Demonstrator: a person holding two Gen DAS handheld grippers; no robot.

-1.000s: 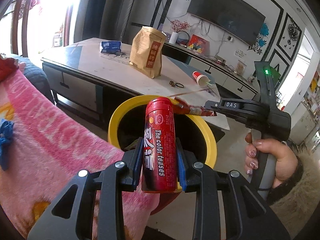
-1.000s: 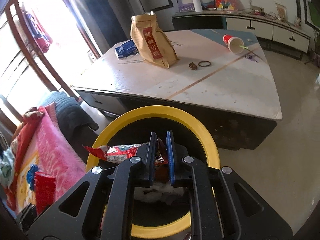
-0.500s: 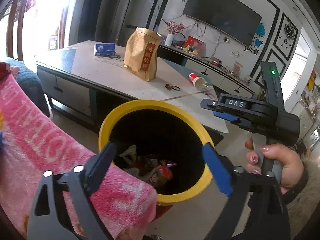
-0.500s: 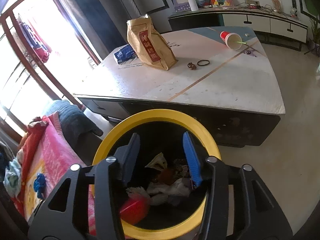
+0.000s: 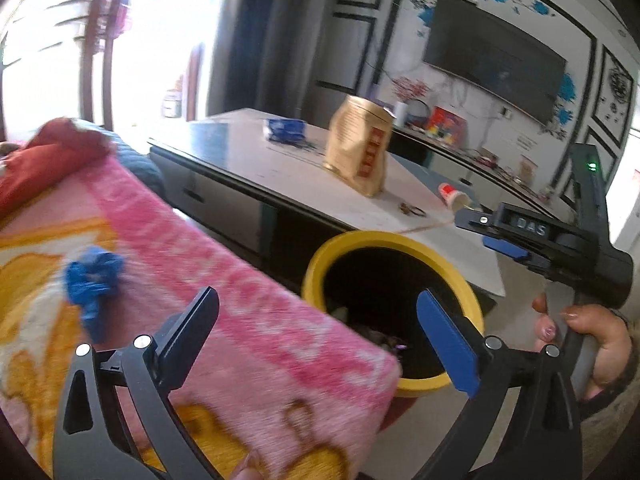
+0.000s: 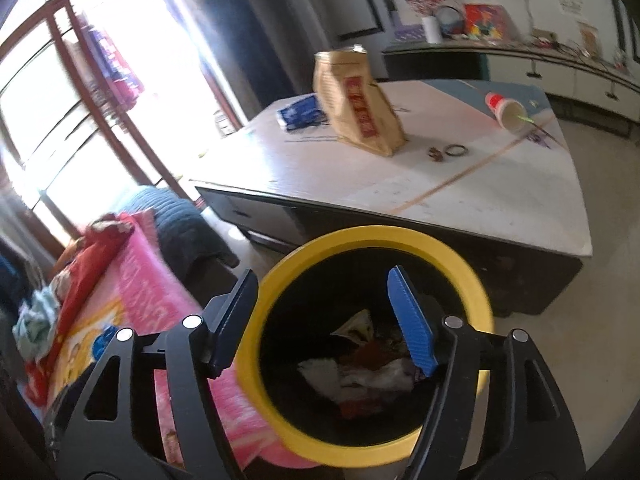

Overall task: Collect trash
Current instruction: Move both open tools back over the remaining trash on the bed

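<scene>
Landmark: yellow-rimmed trash bin (image 6: 256, 340) on the floor, just beside the coffee table (image 6: 480, 200).
Left gripper (image 5: 320, 332): jaws opening, nothing between them, over the pink blanket (image 5: 224, 280) beside the bin.
Right gripper (image 6: 324, 320): jaws opening, empty, directly above the bin's mouth; a hand (image 5: 600, 344) grips its handle.
Trash in bin: crumpled wrappers (image 6: 360, 368) lie at the bottom.
Trash beyond bin: brown paper bag (image 6: 356, 104) upright, blue packet (image 6: 300, 112) behind it, tipped paper cup (image 6: 506, 110) at the table's far right.
</scene>
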